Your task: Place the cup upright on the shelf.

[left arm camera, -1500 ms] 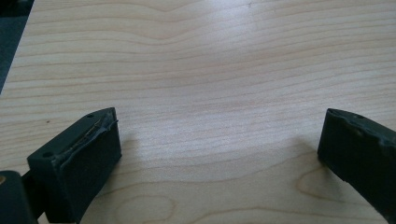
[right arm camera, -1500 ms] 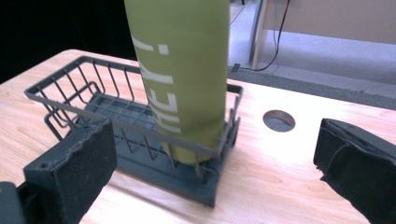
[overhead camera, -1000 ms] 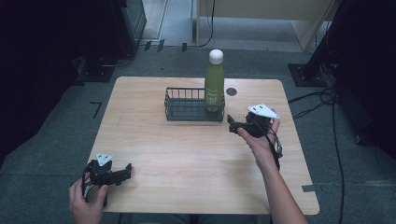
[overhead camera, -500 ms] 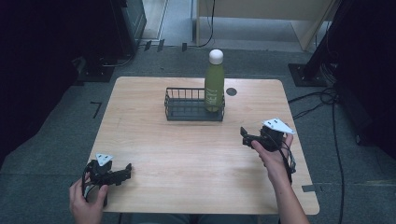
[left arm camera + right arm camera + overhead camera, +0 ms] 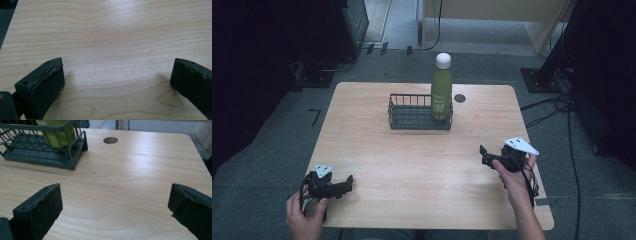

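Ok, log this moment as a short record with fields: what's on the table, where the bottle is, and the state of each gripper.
surface: wooden table with a round hole near the far edge
bottle: green bottle, white cap, upright in the right end of the wire basket
left gripper: open, holding nothing, low over the near left corner
right gripper: open, holding nothing, near the right edge, facing the basket

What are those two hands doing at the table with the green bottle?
A person holds a gripper in each hand, and both are open and empty. The left gripper sits near the table's front left corner, the right gripper near its right edge. The green bottle stands upright in the wire basket at the back, and nothing touches it.
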